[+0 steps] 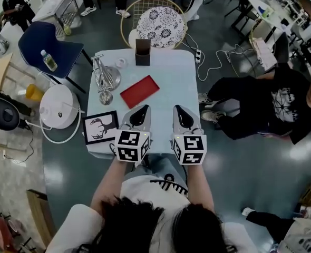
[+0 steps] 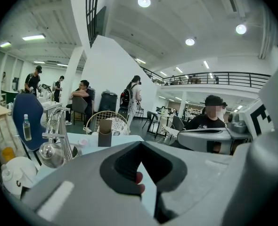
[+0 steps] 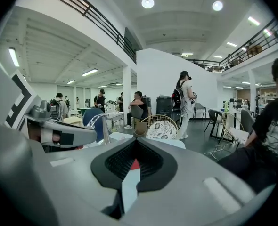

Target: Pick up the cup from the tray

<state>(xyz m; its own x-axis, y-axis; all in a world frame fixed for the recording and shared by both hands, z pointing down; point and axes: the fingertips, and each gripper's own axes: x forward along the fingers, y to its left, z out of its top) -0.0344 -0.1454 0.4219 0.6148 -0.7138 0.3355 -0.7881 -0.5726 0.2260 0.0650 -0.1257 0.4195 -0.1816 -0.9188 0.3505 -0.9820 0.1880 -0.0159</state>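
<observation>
A flat red tray (image 1: 139, 91) lies in the middle of the pale table (image 1: 171, 73) with nothing on it. A dark brown cup (image 1: 142, 51) stands upright at the table's far edge, apart from the tray; it also shows in the left gripper view as the cup (image 2: 104, 133). My left gripper (image 1: 141, 109) and right gripper (image 1: 180, 110) hover side by side over the near part of the table, both shut and empty. A sliver of red tray (image 2: 139, 178) shows through the left jaws' recess, and the tray (image 3: 135, 165) through the right's.
A metal rack (image 1: 104, 75) with a glass (image 1: 106, 97) stands at the table's left, and a framed deer picture (image 1: 100, 126) lies at the near left corner. A wicker chair (image 1: 159, 25) is beyond the table, a blue chair (image 1: 47, 49) at the left, a seated person (image 1: 266, 107) at the right.
</observation>
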